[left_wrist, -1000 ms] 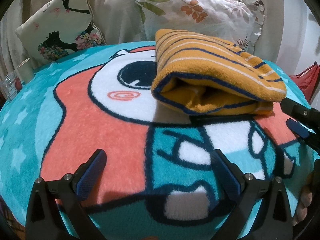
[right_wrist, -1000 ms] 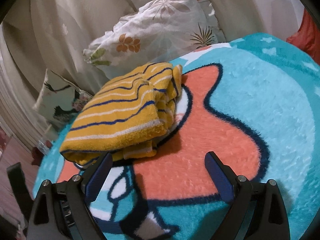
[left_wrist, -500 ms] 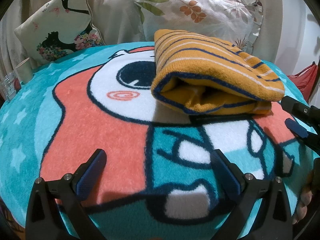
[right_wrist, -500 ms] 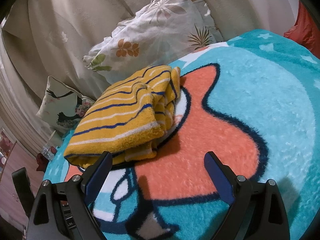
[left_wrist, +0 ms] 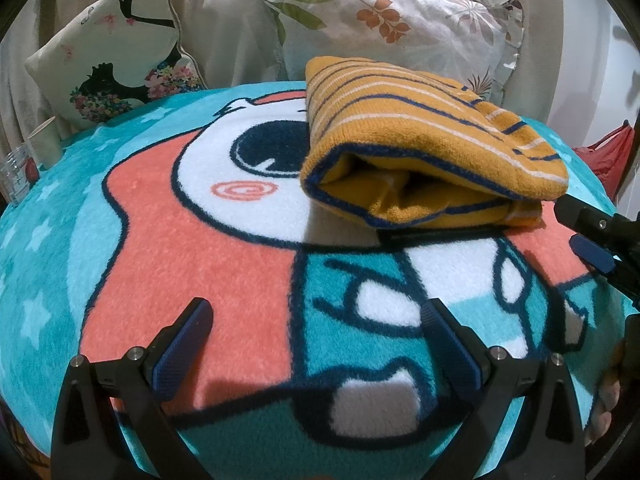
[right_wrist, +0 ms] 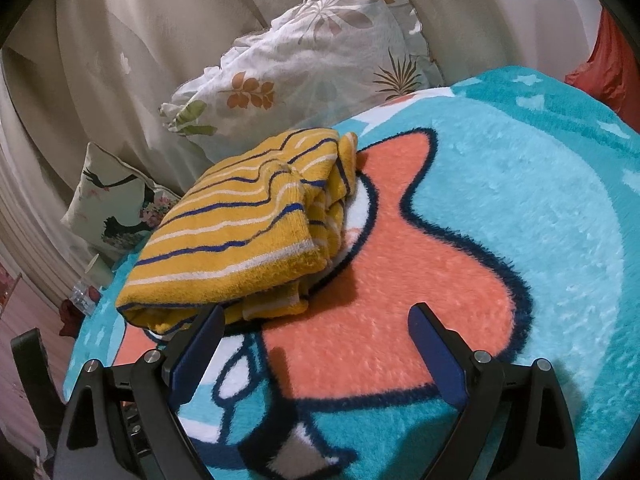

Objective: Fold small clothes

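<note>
Mustard-yellow knit with navy and white stripes is being seen as one folded garment, lying on a turquoise cartoon blanket toward its far side. Behind it, two cushions are being propped against a beige backrest: a leaf-print cushion right behind the garment and a dancer-print cushion further to the left. At the left edge, one paper cup and a clear glass are being shown close together. A red cloth is being glimpsed at the blanket's right rim. Nothing is being held by the left gripper: its jaws are being kept wide above bare blanket, well short of the garment. The right gripper is likewise being held spread and empty, its left finger just beside the garment's near corner; whether it is touching cannot be told.
</note>
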### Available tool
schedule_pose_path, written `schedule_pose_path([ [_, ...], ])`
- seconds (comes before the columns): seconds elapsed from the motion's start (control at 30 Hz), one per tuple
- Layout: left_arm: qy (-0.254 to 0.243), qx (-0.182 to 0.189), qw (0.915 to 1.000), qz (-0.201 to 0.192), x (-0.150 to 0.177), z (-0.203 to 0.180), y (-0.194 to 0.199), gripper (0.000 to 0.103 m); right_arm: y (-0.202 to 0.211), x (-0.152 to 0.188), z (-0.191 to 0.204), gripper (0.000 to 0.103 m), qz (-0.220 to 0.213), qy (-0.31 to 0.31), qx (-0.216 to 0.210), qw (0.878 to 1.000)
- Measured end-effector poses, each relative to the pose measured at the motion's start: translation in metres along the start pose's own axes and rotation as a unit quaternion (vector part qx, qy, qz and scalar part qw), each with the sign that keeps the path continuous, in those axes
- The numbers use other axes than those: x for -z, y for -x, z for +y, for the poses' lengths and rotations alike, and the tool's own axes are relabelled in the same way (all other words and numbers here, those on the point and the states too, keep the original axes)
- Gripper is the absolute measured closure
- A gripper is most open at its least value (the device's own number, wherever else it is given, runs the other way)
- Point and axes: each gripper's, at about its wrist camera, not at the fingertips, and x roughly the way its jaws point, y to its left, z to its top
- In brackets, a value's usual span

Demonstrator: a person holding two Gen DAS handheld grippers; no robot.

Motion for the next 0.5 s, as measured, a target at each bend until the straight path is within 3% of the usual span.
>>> schedule_pose_path([
  [0.2, 0.003, 0.018, 0.9998, 0.003, -0.002, 0.005, 0.001, 0.000, -0.001, 0.000, 0.004, 0.007, 0.001, 0.013, 0.014, 1.000],
  [0.33, 0.010, 0.033, 0.9994, 0.001, -0.001, 0.013, 0.008, 0.000, 0.014, 0.002, 0.020, 0.007, -0.031, 0.059, 0.051, 0.997],
  [0.4, 0.015, 0.033, 0.9993, -0.013, 0.000, 0.019, 0.020, 0.000, 0.024, 0.003, 0.037, 0.007, -0.046, 0.094, 0.067, 0.992],
  [0.5, 0.020, 0.027, 0.9987, -0.039, -0.001, 0.028, 0.043, 0.000, 0.035, 0.001, 0.056, 0.007, -0.054, 0.118, 0.059, 0.990],
])
